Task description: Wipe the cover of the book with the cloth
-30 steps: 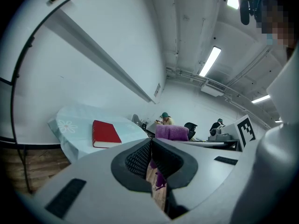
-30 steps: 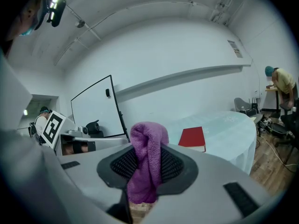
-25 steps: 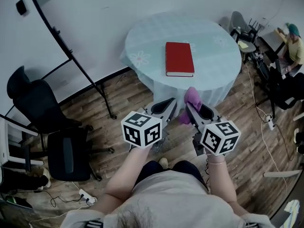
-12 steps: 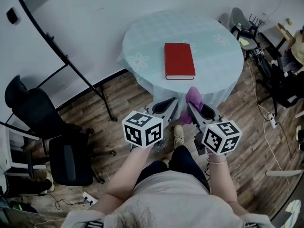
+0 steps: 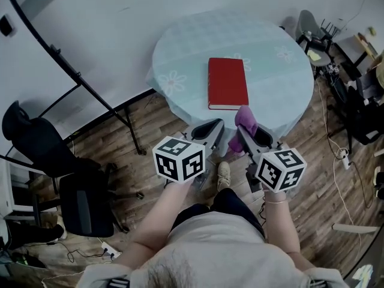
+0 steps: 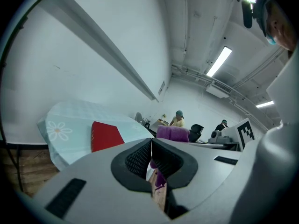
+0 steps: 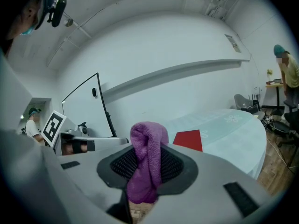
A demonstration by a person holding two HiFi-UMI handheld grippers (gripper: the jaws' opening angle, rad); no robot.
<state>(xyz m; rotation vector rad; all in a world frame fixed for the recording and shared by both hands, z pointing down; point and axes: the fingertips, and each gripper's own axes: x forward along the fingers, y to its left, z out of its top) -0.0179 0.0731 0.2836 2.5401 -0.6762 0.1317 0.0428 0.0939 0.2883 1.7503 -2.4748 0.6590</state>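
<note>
A red book (image 5: 227, 83) lies flat near the front of a round table with a pale flowered cloth (image 5: 180, 47). It shows too in the left gripper view as the book (image 6: 105, 136) and in the right gripper view as the book (image 7: 188, 139). My right gripper (image 5: 245, 126) is shut on a purple cloth (image 5: 243, 120), held just short of the table's near edge; the cloth (image 7: 145, 162) bulges up between the pads. My left gripper (image 5: 212, 129) is shut with nothing in it, beside the right one, over the floor.
Wooden floor (image 5: 150, 131) lies below the grippers. A black stand leg (image 5: 114, 110) slants at the left, with black office chairs (image 5: 66, 179) beyond. More chairs and cables (image 5: 336, 95) crowd the right side. People stand far off at desks (image 6: 179, 119).
Both grippers have drifted slightly forward toward the table's near edge, the cloth still held. The person's foot has stepped forward below the grippers.
</note>
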